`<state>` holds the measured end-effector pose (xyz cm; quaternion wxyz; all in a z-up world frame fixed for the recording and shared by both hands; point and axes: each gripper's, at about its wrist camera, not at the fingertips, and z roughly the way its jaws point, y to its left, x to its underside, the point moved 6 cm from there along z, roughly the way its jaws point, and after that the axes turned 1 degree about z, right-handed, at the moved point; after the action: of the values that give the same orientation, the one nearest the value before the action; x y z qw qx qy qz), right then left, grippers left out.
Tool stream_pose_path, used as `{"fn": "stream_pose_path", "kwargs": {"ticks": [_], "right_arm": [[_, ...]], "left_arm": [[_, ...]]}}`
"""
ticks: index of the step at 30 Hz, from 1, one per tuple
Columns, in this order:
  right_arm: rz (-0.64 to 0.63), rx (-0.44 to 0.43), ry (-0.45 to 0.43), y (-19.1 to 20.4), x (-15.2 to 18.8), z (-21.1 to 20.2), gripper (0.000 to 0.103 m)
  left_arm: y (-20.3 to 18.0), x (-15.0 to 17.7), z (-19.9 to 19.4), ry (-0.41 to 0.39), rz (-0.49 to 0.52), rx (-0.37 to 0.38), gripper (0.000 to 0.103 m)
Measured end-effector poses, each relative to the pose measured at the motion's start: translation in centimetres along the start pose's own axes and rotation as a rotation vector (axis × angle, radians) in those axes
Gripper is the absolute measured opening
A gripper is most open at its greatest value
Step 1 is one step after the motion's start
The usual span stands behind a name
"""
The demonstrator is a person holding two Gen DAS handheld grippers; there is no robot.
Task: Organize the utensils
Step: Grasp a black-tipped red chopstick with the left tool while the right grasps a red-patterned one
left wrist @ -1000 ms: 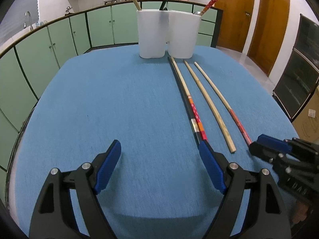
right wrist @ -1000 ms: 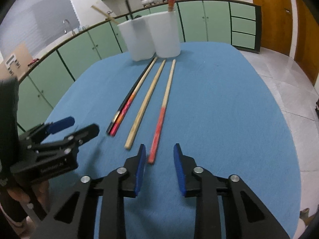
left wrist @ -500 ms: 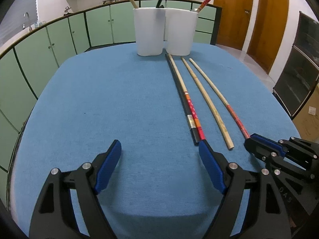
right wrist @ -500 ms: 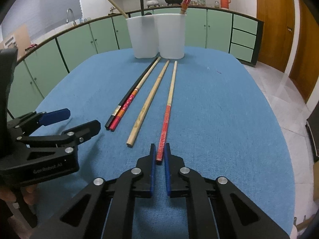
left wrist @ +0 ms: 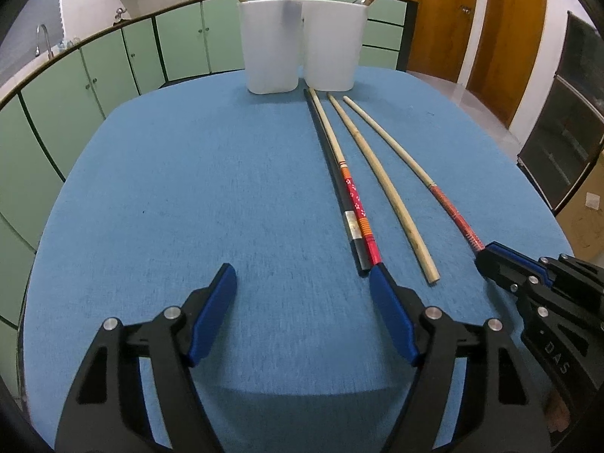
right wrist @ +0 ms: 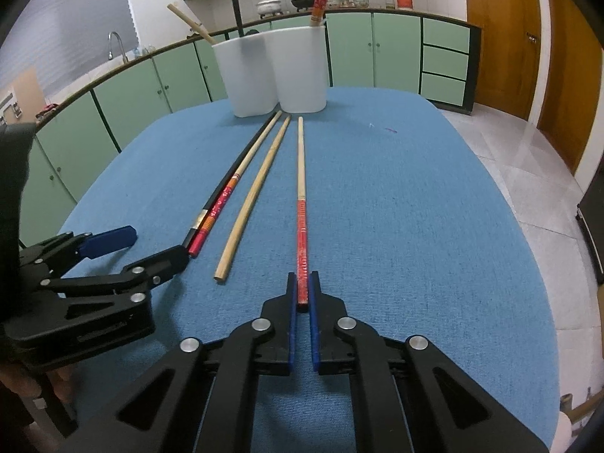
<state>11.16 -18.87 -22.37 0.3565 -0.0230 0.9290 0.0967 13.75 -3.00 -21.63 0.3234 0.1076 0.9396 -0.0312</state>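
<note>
Several chopsticks lie side by side on the blue table (left wrist: 188, 188). My right gripper (right wrist: 302, 294) is shut on the near end of the red-handled chopstick (right wrist: 301, 188), the rightmost one; it also shows in the left wrist view (left wrist: 415, 170). A plain wooden chopstick (right wrist: 253, 196) lies left of it. A black chopstick (right wrist: 226, 185) and a red-patterned chopstick (right wrist: 222, 204) lie together further left. My left gripper (left wrist: 302, 283) is open and empty, its right finger near the black chopstick's end (left wrist: 360, 260). Two white cups (left wrist: 302, 45) stand at the far edge, holding chopsticks.
Green kitchen cabinets (left wrist: 113, 60) surround the table on the far and left sides. Wooden doors (left wrist: 472, 19) stand at the right. The table's right edge drops to a tiled floor (right wrist: 528, 173).
My right gripper has closed from open onto the red-handled chopstick's near end. The left gripper has stayed open and drawn slightly nearer the cups.
</note>
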Motion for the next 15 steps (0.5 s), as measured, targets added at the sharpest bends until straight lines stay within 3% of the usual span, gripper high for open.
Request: {"fn": "stream_pose_path", "kwargs": {"ticks": [6, 15], "right_arm": [[0.007, -0.009, 0.001, -0.05, 0.06, 0.02, 0.006], [0.016, -0.017, 0.002, -0.19, 0.06, -0.06, 0.006]], "left_arm": [[-0.29, -0.48, 0.37, 0.009, -0.002, -0.023, 0.074], [-0.76, -0.4, 0.32, 0.003, 0.007, 0.007, 0.069]]}}
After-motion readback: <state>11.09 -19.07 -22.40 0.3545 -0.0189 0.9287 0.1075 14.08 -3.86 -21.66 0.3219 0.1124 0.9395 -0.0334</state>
